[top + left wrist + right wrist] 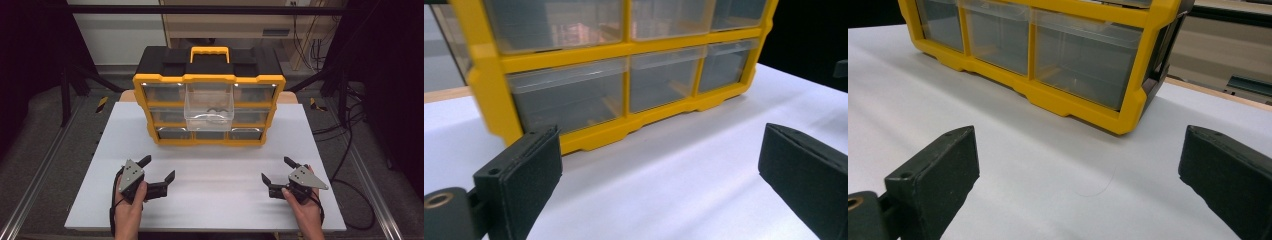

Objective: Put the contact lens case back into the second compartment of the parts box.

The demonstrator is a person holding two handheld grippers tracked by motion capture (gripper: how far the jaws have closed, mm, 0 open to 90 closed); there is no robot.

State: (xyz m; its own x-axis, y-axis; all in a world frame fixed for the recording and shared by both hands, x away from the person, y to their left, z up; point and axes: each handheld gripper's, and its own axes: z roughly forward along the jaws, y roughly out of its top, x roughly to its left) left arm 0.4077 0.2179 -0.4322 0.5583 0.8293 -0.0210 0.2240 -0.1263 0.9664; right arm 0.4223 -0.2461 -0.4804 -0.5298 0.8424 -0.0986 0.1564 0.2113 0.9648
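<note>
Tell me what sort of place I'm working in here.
Most likely a lab or test bench set up for recording, not a home. A white table on a metal frame holds a yellow drawer organizer, cables trail over the floor, and dark screens stand on both sides.

The high view is looking down and forward from above; both gripper views are looking low and close, sharing the yellow organizer's bottom drawers.

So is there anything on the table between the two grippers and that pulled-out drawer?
Nothing visible does. Bare white table lies between the left gripper, the right gripper and the open clear drawer in the yellow organizer.
</note>
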